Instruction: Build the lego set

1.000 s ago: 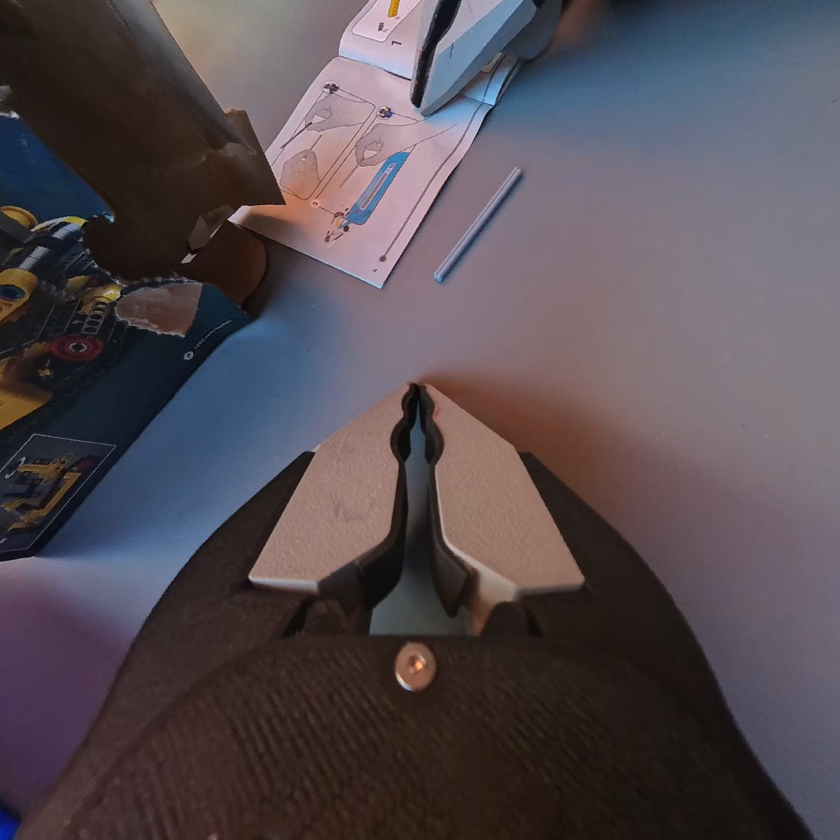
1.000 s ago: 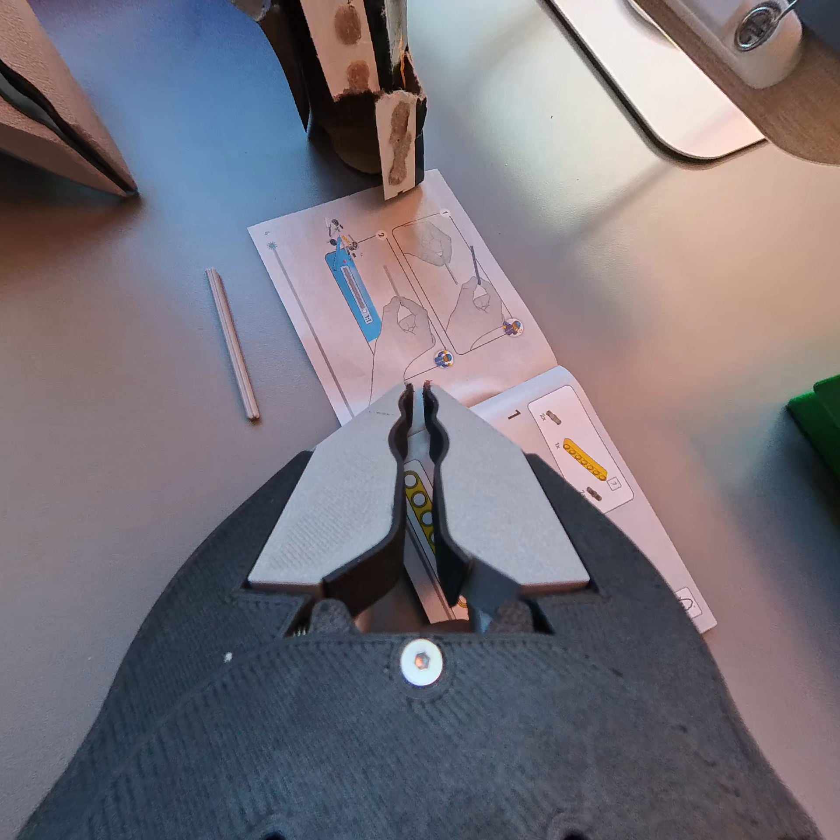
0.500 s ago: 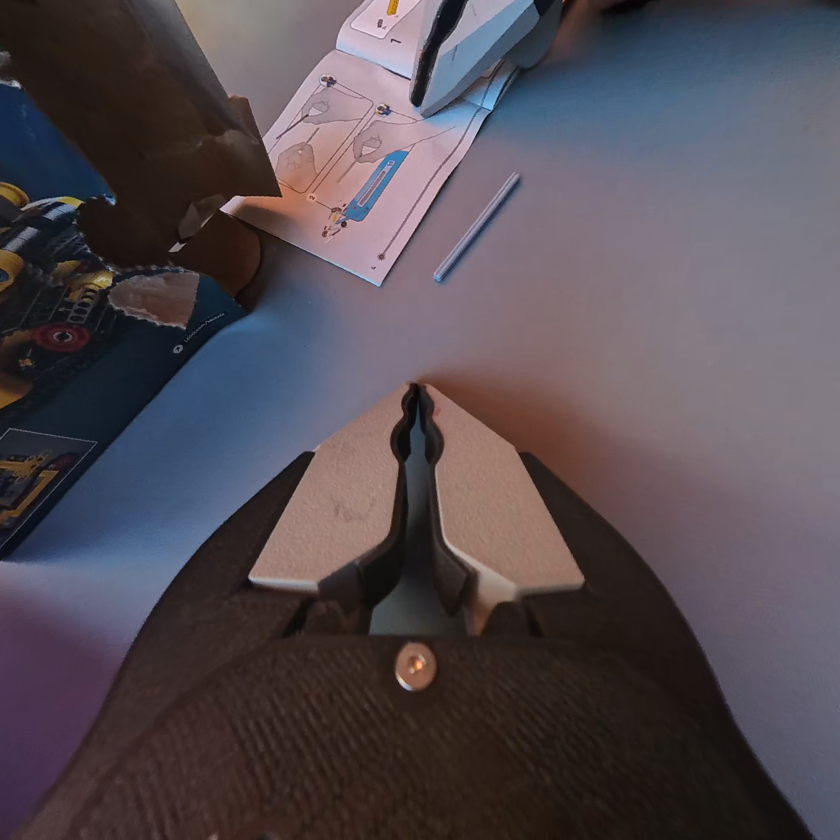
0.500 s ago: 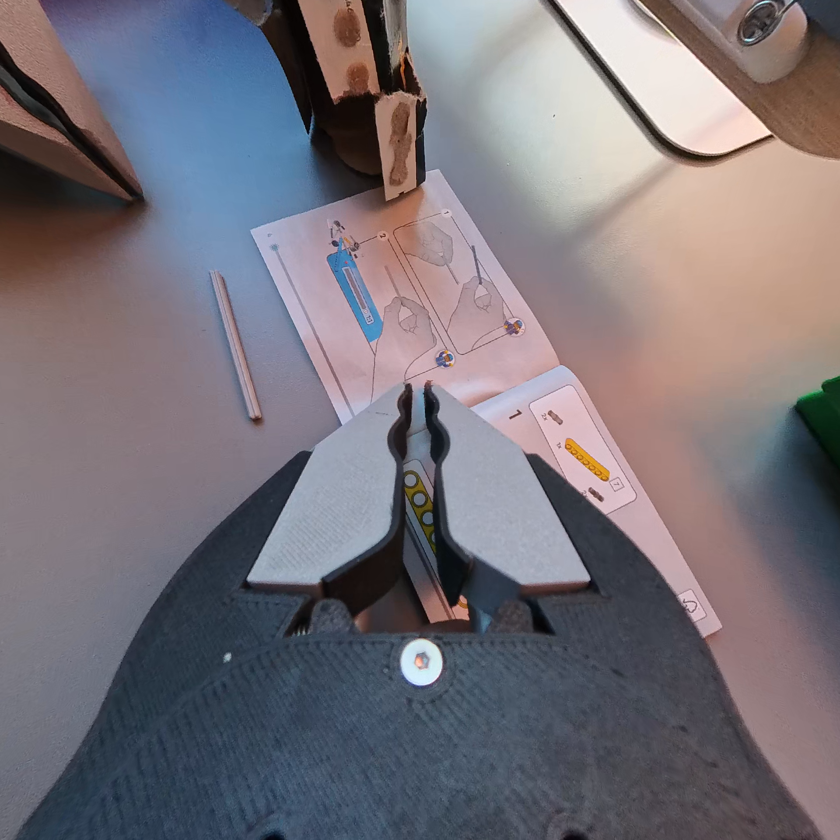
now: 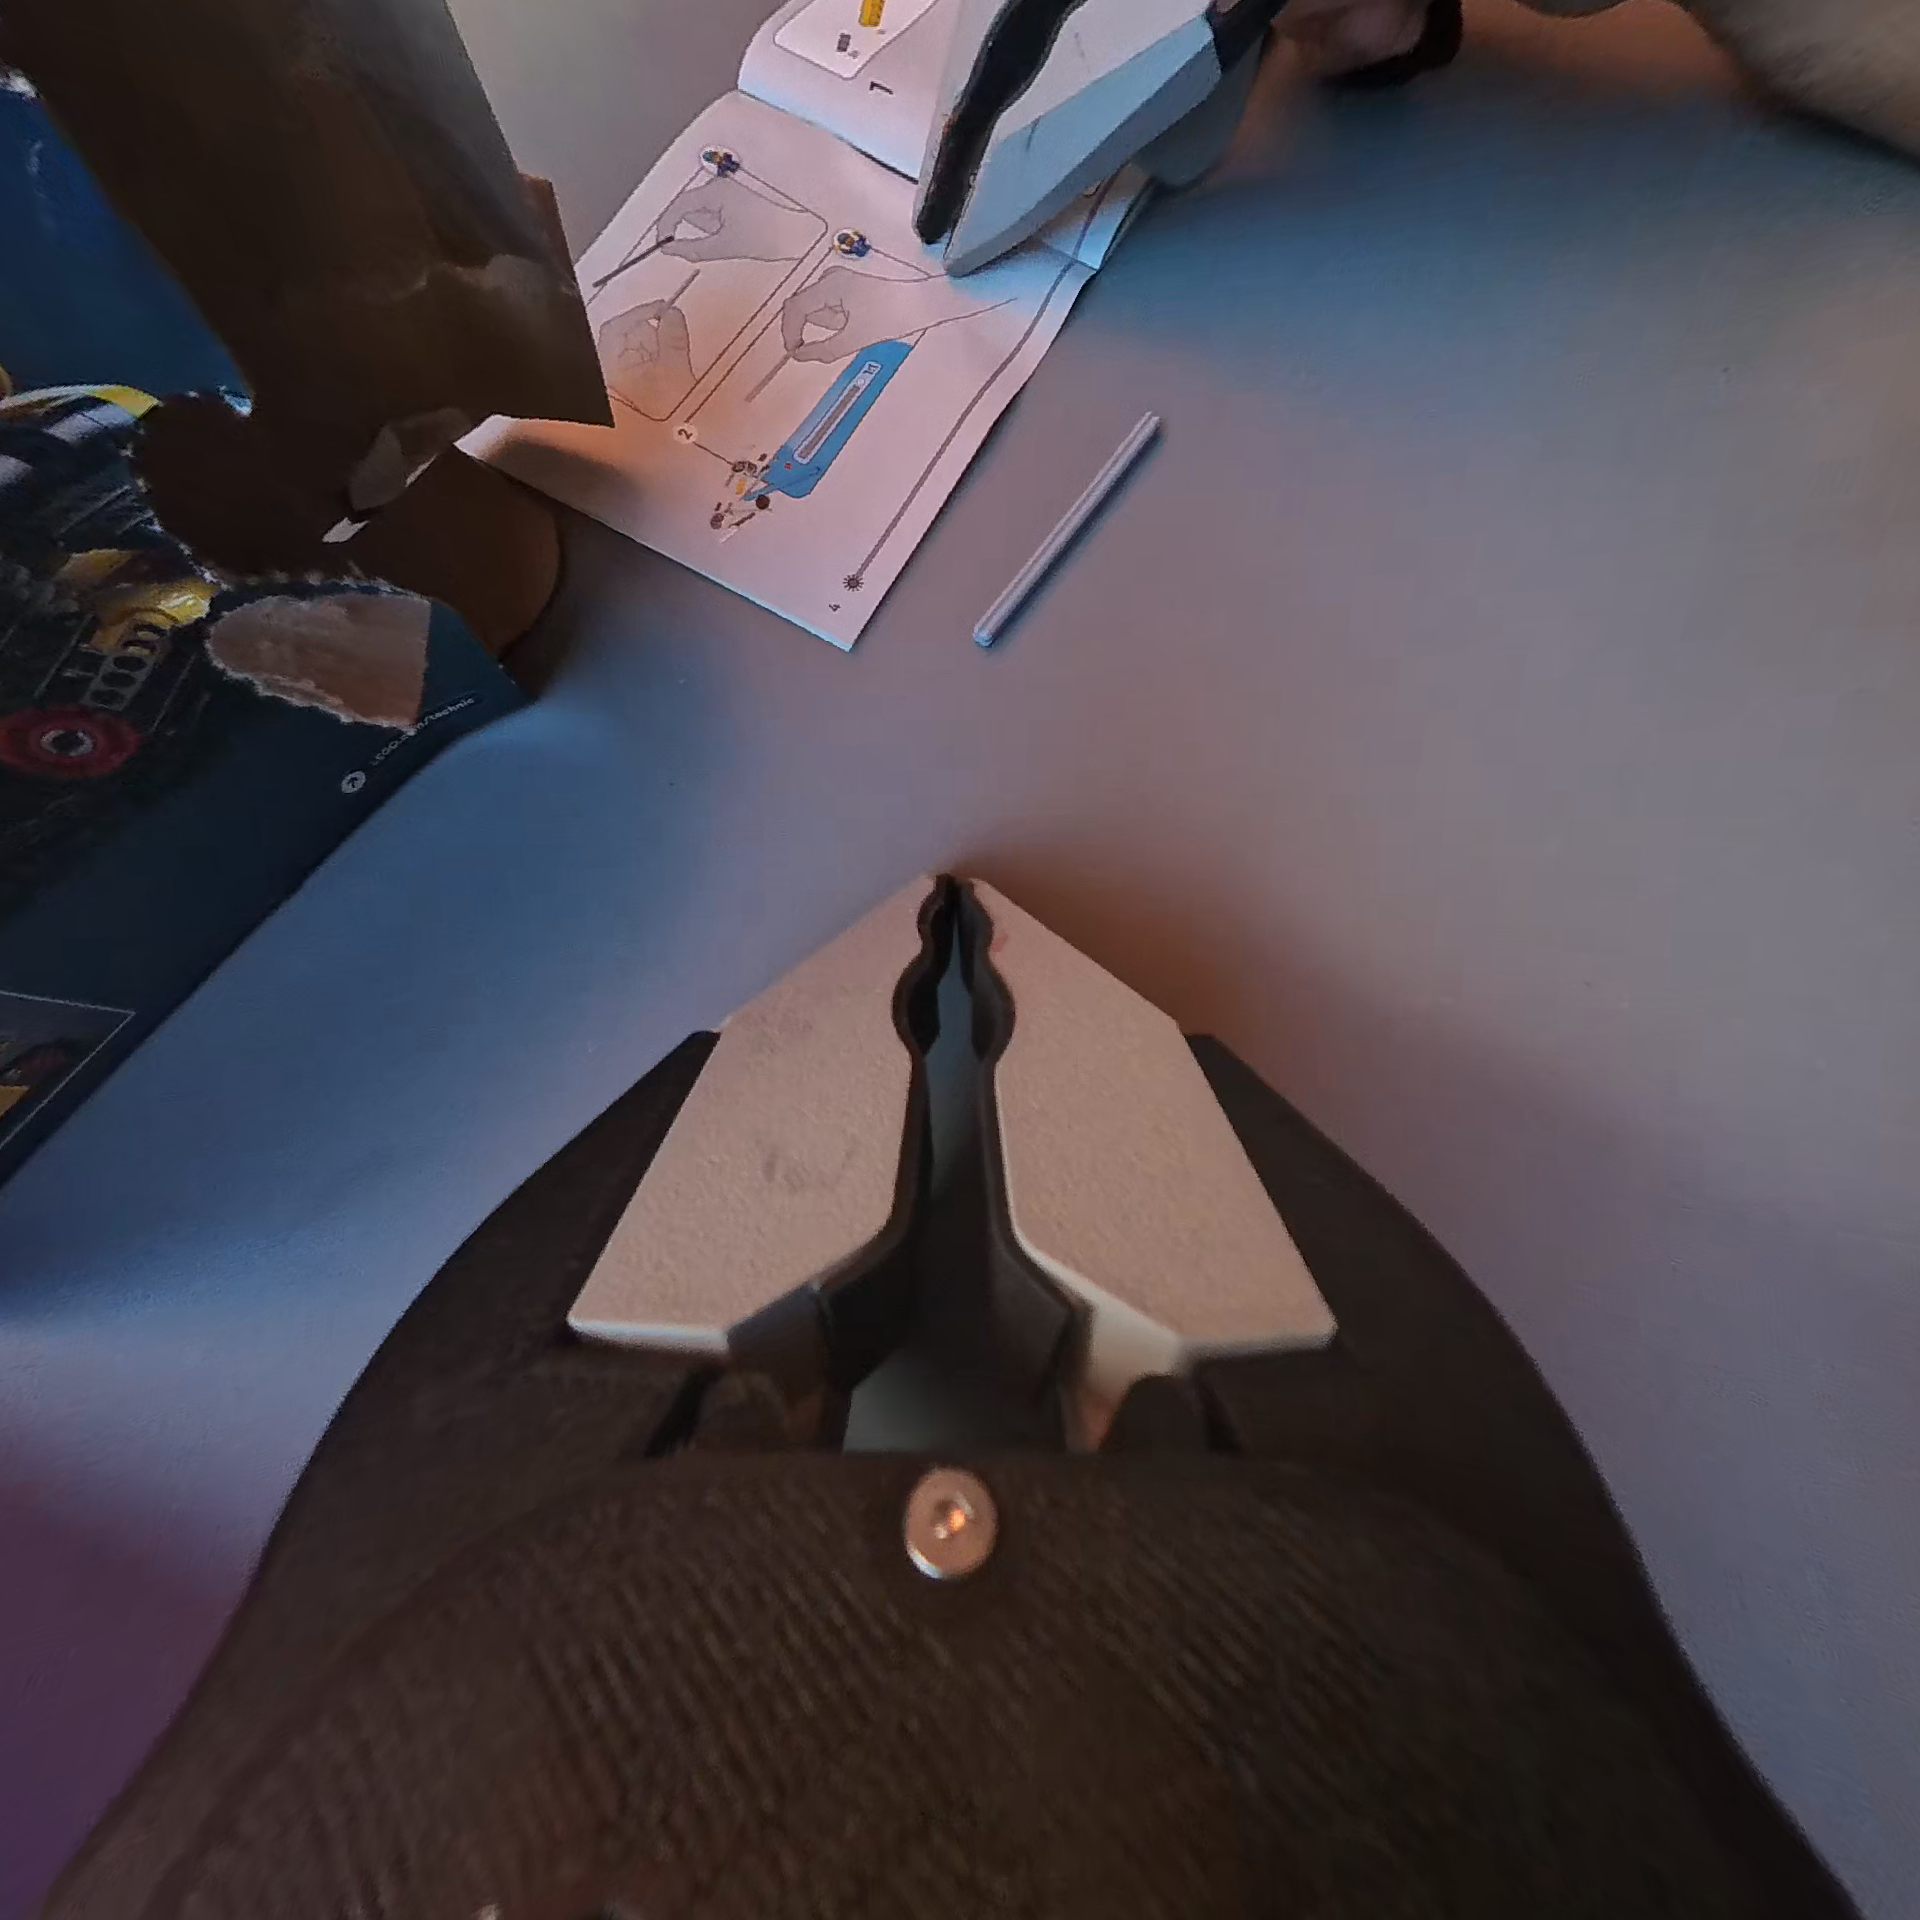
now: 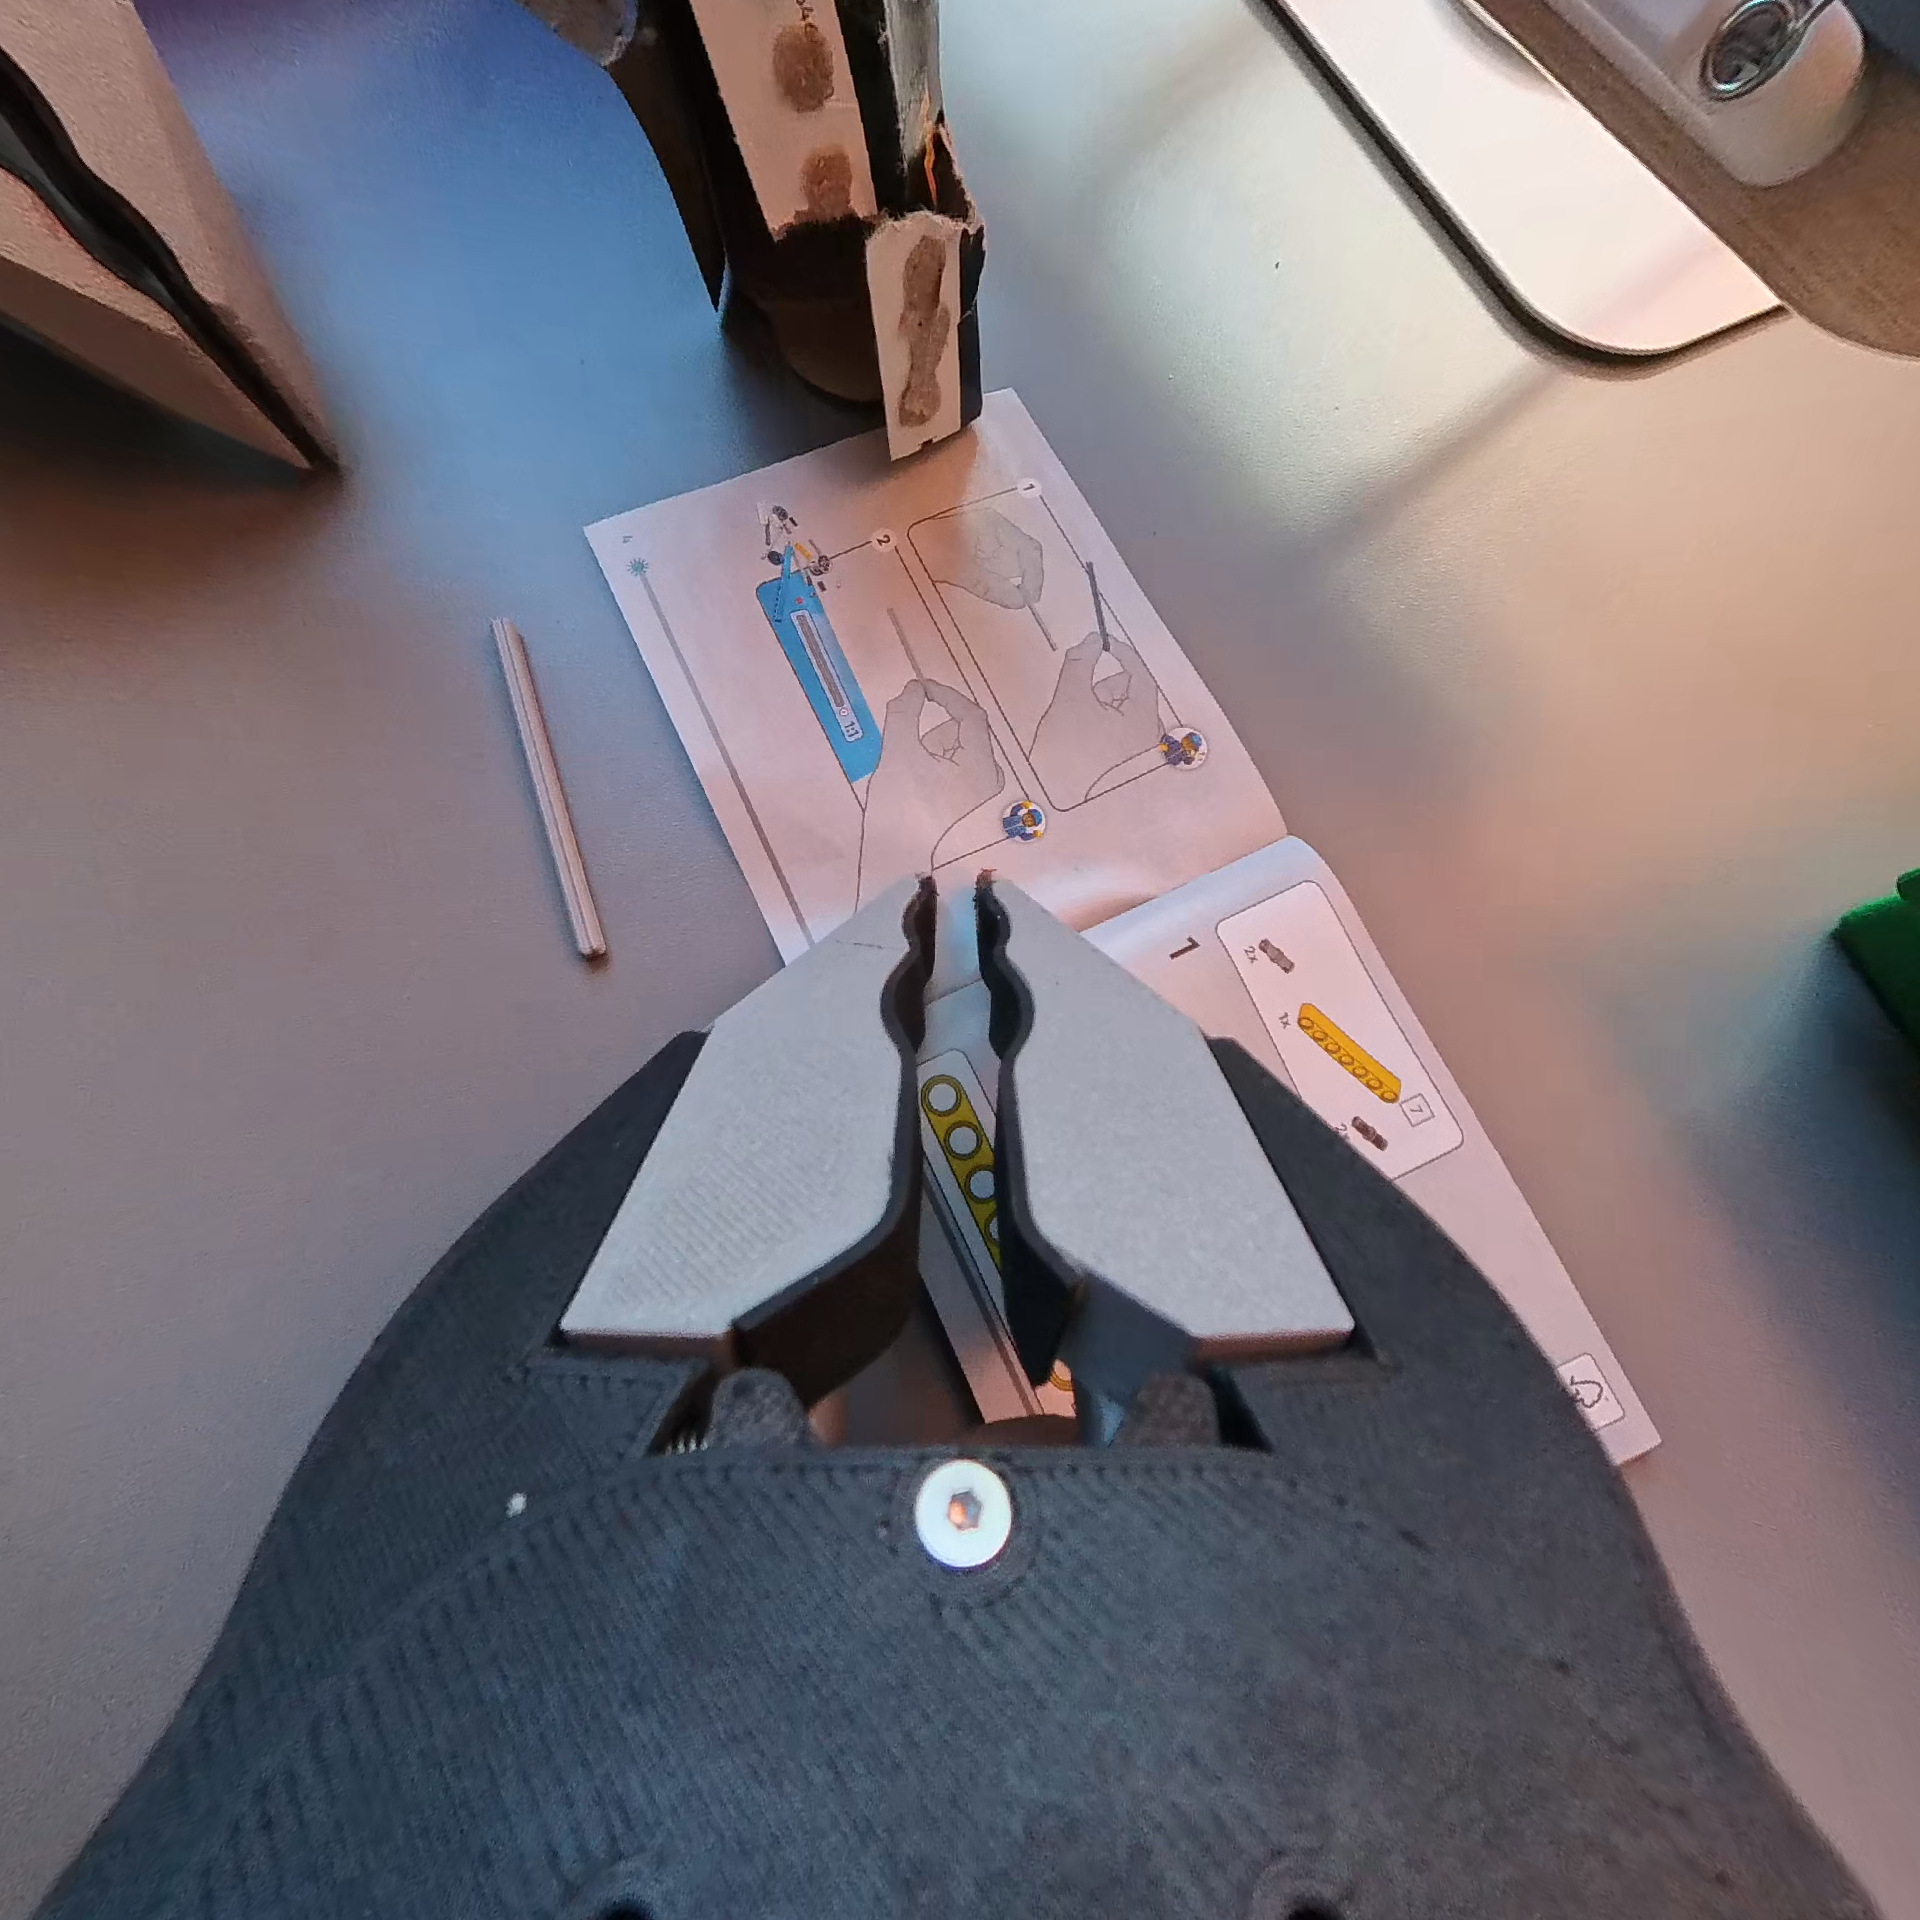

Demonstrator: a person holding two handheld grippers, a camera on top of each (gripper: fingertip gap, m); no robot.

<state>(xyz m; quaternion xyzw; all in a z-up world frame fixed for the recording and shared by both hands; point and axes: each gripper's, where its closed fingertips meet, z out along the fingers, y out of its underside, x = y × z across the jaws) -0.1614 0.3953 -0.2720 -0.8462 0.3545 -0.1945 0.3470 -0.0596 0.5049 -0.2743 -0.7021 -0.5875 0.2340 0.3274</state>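
An open instruction booklet (image 6: 935, 665) lies flat on the grey table (image 6: 260, 1039); it also shows in the left wrist view (image 5: 810, 364). A thin grey axle rod (image 6: 545, 784) lies loose to its left, also in the left wrist view (image 5: 1070, 530). My right gripper (image 6: 951, 883) hovers low over the booklet's fold, its jaws a narrow gap apart with nothing between them; in the left wrist view (image 5: 940, 234) its tips touch the page. My left gripper (image 5: 951, 883) is shut and empty over bare table, nearer than the rod.
The blue set box (image 5: 156, 727) with a torn cardboard flap (image 5: 312, 260) stands left of the booklet; the flap (image 6: 883, 208) overlaps the booklet's far edge. A silver stand base (image 6: 1507, 208) lies at the back right. A green object (image 6: 1881, 956) sits at the right edge. Spacing between my two grippers at the tips: around 15 cm. The thin grey axle rod (image 6: 545, 784) lies around 7 cm away from my right fingertips. My left wrist view (image 5: 1068, 517) looks at it from another angle.
My right gripper's jaws have parted slightly over the booklet. My left gripper has shifted only a little and stays shut.
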